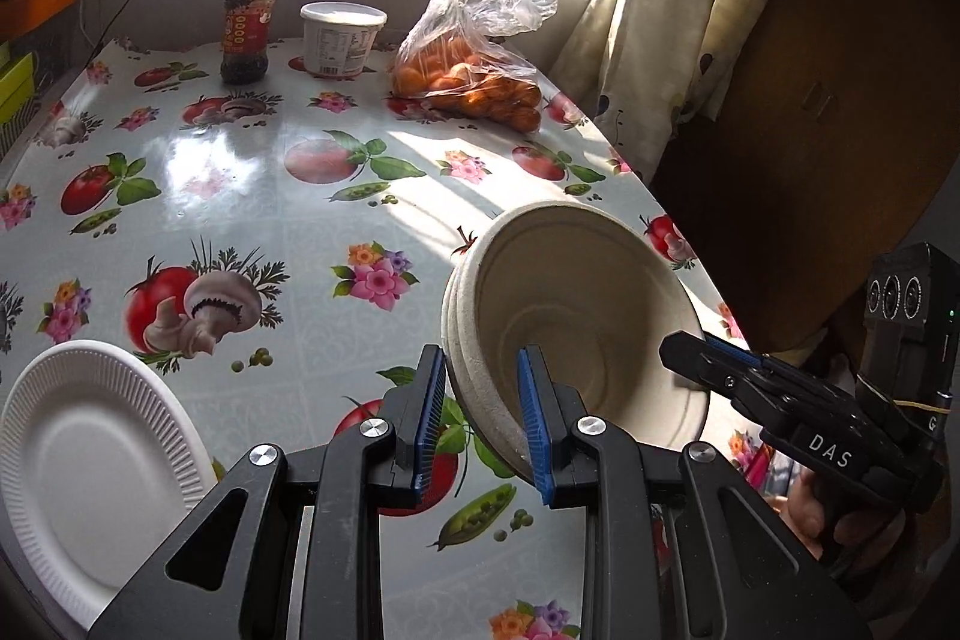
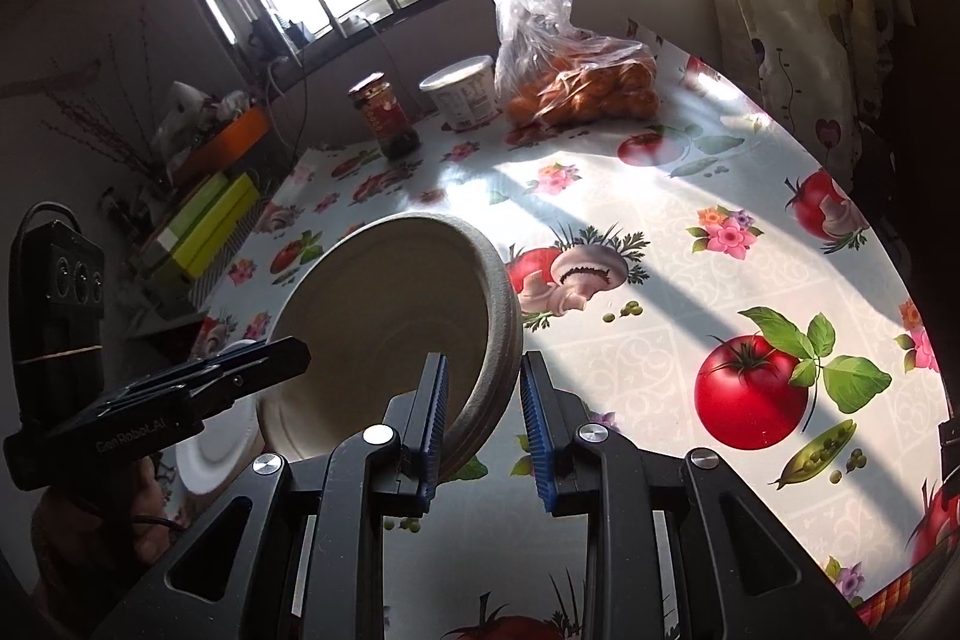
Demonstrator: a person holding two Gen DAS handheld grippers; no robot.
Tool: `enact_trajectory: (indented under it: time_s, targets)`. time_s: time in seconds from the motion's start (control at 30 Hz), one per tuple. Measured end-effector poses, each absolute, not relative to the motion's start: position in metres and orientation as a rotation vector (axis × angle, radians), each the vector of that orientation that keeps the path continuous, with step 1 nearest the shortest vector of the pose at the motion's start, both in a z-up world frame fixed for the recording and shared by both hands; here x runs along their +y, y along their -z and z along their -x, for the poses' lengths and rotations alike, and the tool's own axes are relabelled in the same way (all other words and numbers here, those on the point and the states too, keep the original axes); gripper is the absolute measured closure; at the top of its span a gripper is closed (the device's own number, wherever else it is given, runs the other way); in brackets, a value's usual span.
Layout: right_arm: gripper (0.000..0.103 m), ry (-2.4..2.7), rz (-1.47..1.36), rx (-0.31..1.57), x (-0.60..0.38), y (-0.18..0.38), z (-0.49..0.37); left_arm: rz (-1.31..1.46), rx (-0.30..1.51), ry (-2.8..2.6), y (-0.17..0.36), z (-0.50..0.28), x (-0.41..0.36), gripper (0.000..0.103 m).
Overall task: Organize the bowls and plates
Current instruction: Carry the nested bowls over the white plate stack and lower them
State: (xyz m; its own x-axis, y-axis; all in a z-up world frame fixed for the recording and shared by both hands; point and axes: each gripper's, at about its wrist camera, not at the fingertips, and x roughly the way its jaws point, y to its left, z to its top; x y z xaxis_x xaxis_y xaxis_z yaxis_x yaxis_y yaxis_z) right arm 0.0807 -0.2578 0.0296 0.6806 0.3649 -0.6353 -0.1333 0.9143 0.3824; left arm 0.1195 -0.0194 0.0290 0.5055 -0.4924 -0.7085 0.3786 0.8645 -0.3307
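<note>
Both claws grip one stack of beige pulp bowls (image 1: pixel 576 316) from opposite sides and hold it tilted above the counter (image 1: pixel 252 172), clear of the fruit-and-vegetable print oilcloth. The left claw (image 1: pixel 483 418) is clamped on the near rim of the stack, one blue pad inside the bowl and one outside; the layered edge shows that more than one bowl is nested there. The right claw (image 2: pixel 483 418) pinches the opposite rim in the same way, its pads set close on the thin wall. A grip on each side probably serves to keep the light, flexible stack from sagging or sliding apart while it is carried, though it may equally be meant for pulling the bowls apart; the pictures do not settle which. A white ribbed paper plate (image 1: pixel 90 460) lies flat at the near left edge of the counter, which suggests that plates are collected there and the bowls belong elsewhere. At the far end stand a dark sauce jar (image 1: pixel 249 31) with a red label, a white tub (image 1: pixel 342 37) and a clear bag of oranges (image 1: pixel 474 70), all well apart from the bowls. The right claw's body reads "DAS", the left claw's "GenRobot.AI"; the jar's and tub's print is too small to read.
</note>
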Motion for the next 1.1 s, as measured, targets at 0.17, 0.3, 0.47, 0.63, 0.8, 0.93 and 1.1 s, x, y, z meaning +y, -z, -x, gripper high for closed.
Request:
enact_trajectory:
  time_s: [0.17, 0.3, 0.47, 0.63, 0.8, 0.93, 1.1]
  targets:
    - [0.079, -0.331, -0.298, 0.786, -0.238, -0.029, -0.085, 0.164, 0.889, 0.483, -0.03, -0.116, 0.002, 0.077]
    - [0.079, -0.364, -0.285, 0.793, -0.224, -0.03, -0.09, 0.178, 0.88, 0.453, -0.031, -0.113, 0.016, 0.077]
    - [0.079, -0.4, -0.266, 0.798, -0.207, -0.031, -0.094, 0.191, 0.874, 0.419, -0.032, -0.11, 0.033, 0.077]
    - [0.079, -0.428, -0.254, 0.809, -0.192, -0.03, -0.1, 0.208, 0.866, 0.391, -0.032, -0.106, 0.047, 0.077]
    - [0.079, -0.464, -0.242, 0.819, -0.176, -0.03, -0.106, 0.224, 0.86, 0.357, -0.032, -0.102, 0.065, 0.077]
    - [0.079, -0.495, -0.222, 0.822, -0.158, -0.031, -0.11, 0.236, 0.854, 0.318, -0.031, -0.101, 0.081, 0.077]
    - [0.079, -0.538, -0.201, 0.827, -0.134, -0.033, -0.117, 0.258, 0.847, 0.27, -0.03, -0.099, 0.102, 0.077]
